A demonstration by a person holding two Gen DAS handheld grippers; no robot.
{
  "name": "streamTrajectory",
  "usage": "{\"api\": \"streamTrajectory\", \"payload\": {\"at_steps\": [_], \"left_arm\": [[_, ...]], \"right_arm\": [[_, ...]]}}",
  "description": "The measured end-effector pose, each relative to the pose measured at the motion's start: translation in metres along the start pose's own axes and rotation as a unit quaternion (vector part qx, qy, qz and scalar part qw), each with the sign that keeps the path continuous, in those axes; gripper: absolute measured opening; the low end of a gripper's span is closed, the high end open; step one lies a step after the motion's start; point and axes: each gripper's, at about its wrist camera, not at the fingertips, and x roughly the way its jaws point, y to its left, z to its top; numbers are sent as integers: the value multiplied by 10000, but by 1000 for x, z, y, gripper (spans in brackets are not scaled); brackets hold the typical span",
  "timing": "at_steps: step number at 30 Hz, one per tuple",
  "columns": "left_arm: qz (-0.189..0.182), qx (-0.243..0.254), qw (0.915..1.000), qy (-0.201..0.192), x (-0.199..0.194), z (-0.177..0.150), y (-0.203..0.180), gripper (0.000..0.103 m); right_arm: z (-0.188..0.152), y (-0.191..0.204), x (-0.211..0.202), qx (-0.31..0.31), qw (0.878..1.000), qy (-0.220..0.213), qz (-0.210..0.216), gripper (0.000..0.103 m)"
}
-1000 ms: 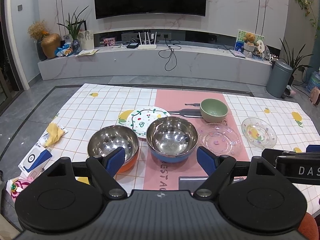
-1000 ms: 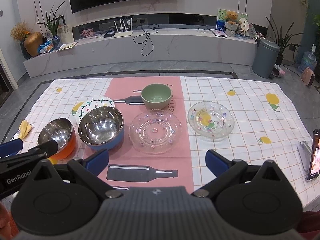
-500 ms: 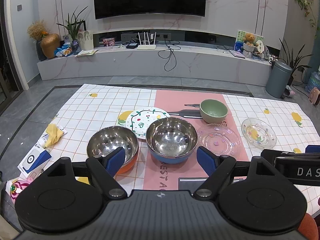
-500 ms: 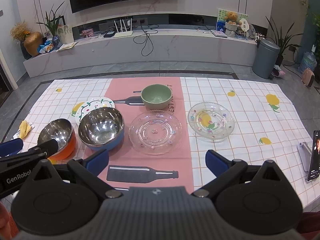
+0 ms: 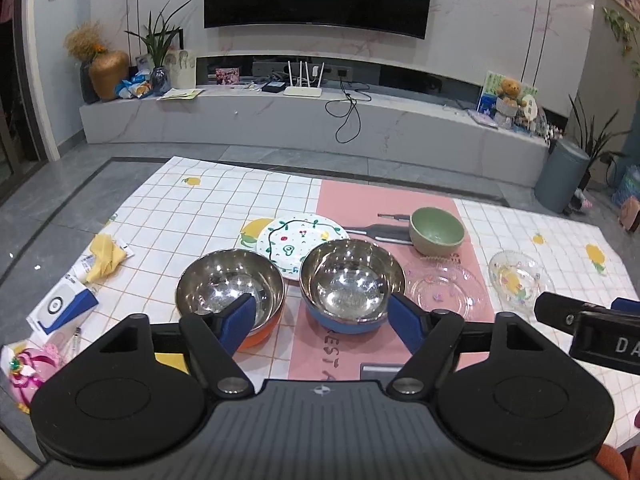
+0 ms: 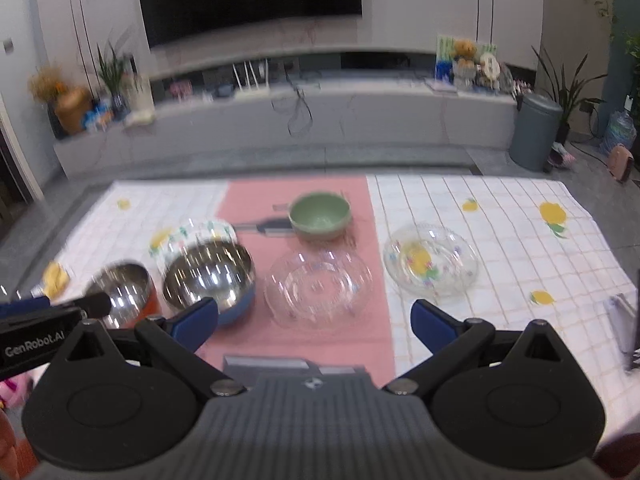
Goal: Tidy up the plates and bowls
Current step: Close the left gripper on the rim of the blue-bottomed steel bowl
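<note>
With both our left gripper (image 5: 322, 316) and right gripper (image 6: 316, 318) spread wide and empty, the nearer clear glass plate (image 6: 319, 283) lies on the cloth just ahead of our right jaws

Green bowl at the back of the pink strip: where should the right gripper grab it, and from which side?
Take the green bowl by its rim, one finger inside and one outside, coming down from above on its near right side. It stands upright and empty, its wall too wide and rounded to pinch across. The clear plate lies just in front, so a low approach would probably clip it. The right gripper is open.
</note>
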Motion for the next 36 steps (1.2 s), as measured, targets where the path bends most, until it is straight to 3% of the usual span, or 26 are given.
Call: {"api": "streamTrajectory", "payload": {"at_steps": [3,5,7,9,12,16,19,27,36], "left_arm": [[-56,-181,9998,21,10,0,8,84],[-143,-246,9996,-4,18,-1,12,73],[-223,-297,9993,-100,27,-3,13,68],[-235,-261,9994,-75,38,-5,12,58],[-322,-245,9991,-98,53,-8,12,53],[-401,-453,9982,-4,73,-7,17,36],[-452,-653,9968,70,87,-5,24,34],[-262,-849,9951,427,123,-6,31,34],[-168,-913,9933,689,140,-7,27,34]], "right_arm": [[-3,0,10,27,9998,-156,100,99],[-3,3,21,-10,9998,-149,122,91],[-4,7,36,-28,9999,-93,134,77],[-6,9,54,19,9997,40,231,71],[-7,12,84,200,9983,378,397,55],[-7,16,118,445,9934,764,730,45],[-5,22,138,565,9894,940,951,38],[4,38,177,460,9873,1034,1112,36],[0,34,193,612,9844,1121,1209,28]]}}
